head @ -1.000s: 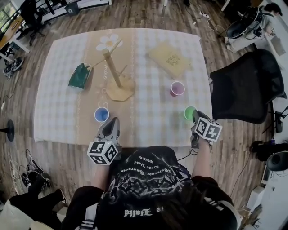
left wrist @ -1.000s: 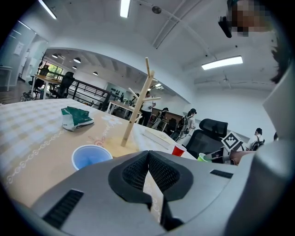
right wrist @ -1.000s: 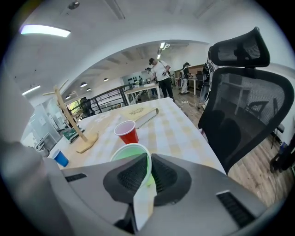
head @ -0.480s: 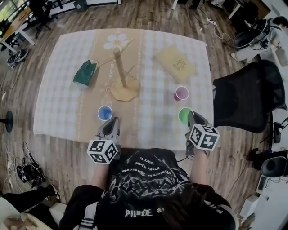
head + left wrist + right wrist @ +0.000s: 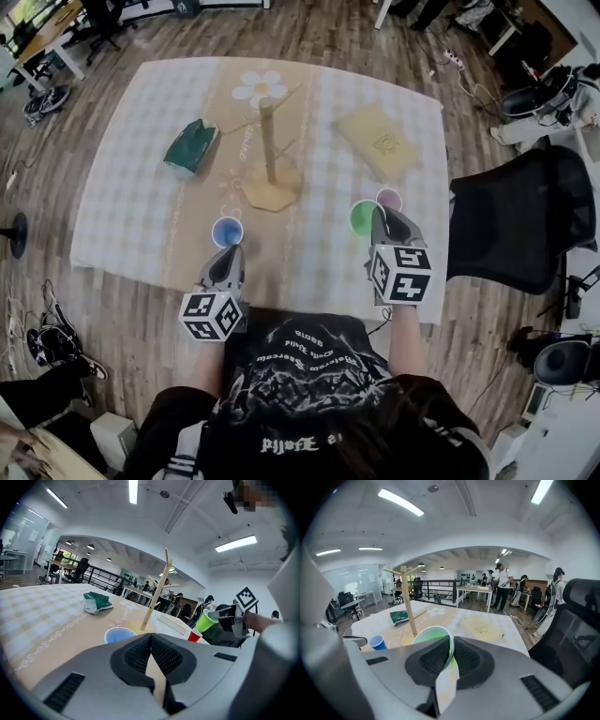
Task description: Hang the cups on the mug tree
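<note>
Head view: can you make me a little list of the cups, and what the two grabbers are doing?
left gripper: shut, nothing in it
right gripper: shut on the green cup's wall
green cup: tilted, held up off the table
blue cup: on the table, open end up, just ahead of the left gripper
red cup: on the table, next to the green cup
mug tree: upright in the middle, no cup hanging on it

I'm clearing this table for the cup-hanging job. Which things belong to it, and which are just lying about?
Job: mug tree, green cup held in the right claw, blue cup, pink cup.
Lying about: green packet, flat yellow pad, black office chair.
</note>
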The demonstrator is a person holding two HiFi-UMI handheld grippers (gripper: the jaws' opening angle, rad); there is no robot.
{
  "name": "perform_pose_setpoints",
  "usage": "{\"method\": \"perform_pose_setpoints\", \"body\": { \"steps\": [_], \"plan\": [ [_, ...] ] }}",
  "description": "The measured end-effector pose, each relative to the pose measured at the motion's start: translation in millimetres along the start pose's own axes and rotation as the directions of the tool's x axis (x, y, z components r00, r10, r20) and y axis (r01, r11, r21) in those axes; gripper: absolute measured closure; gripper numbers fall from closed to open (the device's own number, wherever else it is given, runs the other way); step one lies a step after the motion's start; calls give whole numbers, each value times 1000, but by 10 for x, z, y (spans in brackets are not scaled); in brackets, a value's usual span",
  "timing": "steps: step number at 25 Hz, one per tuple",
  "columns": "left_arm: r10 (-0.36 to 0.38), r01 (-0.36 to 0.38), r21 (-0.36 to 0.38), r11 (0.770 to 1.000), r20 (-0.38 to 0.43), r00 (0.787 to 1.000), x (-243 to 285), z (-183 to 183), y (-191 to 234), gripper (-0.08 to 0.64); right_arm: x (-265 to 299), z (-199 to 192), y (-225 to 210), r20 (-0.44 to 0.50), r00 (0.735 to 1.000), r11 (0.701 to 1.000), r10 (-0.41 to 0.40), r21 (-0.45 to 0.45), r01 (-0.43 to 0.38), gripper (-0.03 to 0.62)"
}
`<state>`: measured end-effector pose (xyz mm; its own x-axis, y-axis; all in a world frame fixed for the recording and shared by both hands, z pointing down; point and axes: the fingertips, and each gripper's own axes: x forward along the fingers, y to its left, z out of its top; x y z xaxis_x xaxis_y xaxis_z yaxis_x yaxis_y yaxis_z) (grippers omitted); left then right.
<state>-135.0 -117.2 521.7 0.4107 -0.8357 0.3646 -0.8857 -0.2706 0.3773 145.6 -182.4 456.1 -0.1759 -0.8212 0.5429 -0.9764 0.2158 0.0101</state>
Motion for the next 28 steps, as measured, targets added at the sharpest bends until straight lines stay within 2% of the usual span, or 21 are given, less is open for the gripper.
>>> {"method": "perform_pose_setpoints", "body": {
  "steps": [7, 16, 28],
  "plan": [
    [51, -51, -7, 999, 9, 999, -84, 6, 146, 540, 73, 586, 149, 118, 993, 997, -11, -71, 19, 555],
    [59, -59, 16, 998, 13, 998, -155, 60, 199, 540, 142, 1381, 364, 261, 965, 983, -7, -176, 55, 555],
    [97, -97, 40, 994, 15, 995, -367, 74, 307, 540, 361, 2047, 746, 354, 935, 960, 0, -263, 100, 555]
  ]
}}
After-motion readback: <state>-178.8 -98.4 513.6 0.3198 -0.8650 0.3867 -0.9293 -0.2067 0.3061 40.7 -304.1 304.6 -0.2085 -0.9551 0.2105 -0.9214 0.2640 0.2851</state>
